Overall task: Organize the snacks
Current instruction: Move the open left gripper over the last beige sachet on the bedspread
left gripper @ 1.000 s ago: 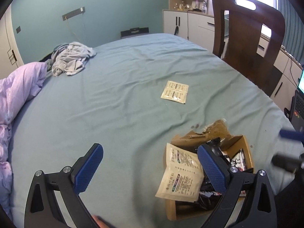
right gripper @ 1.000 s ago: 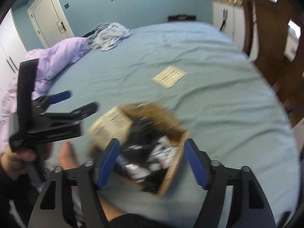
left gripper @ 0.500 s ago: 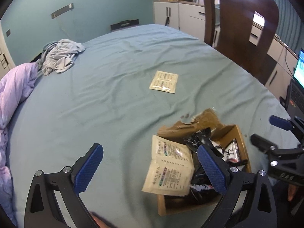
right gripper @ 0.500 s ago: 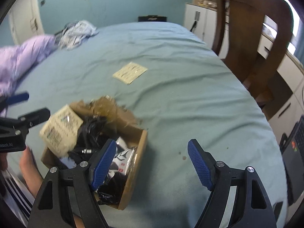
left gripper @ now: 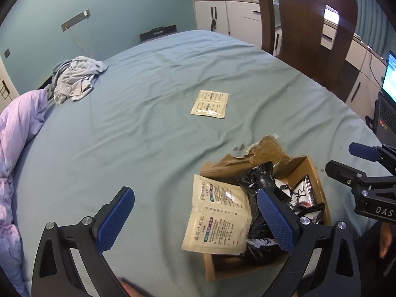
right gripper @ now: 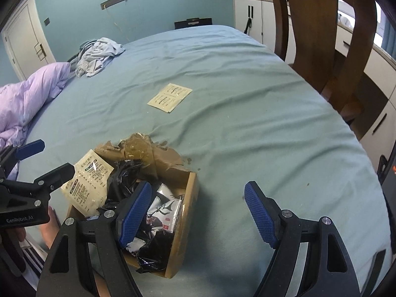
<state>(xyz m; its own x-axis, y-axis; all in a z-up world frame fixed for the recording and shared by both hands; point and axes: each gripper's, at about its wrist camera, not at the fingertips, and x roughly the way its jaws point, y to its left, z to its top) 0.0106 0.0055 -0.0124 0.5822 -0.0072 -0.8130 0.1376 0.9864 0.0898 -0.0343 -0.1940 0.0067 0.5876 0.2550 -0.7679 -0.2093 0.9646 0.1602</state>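
A torn cardboard box (left gripper: 319, 185) (right gripper: 190, 198) sits on the blue bedsheet near the front, filled with black-and-white snack packets (left gripper: 299, 193) (right gripper: 163, 210). A beige twin sachet (left gripper: 217, 217) (right gripper: 86, 185) leans over the box's left rim. A second beige twin sachet (left gripper: 210, 104) (right gripper: 170, 97) lies flat farther out on the bed. My left gripper (left gripper: 195, 220) is open and empty, just left of the box. My right gripper (right gripper: 198, 215) is open and empty, over the box's right edge. Each gripper shows in the other's view, the left (right gripper: 37, 163) and the right (left gripper: 356, 163).
A purple duvet (left gripper: 17, 133) (right gripper: 27, 91) lies along the left. A crumpled grey garment (left gripper: 74, 81) (right gripper: 97, 54) sits at the far left. A wooden chair (left gripper: 309, 24) (right gripper: 321, 37) stands by the bed's right side, with white cabinets behind and a laptop (left gripper: 388, 99) at right.
The right gripper has swung right, from over the box's middle to its right edge. The left gripper has shifted a little, bringing the box more into view. Both stayed open.
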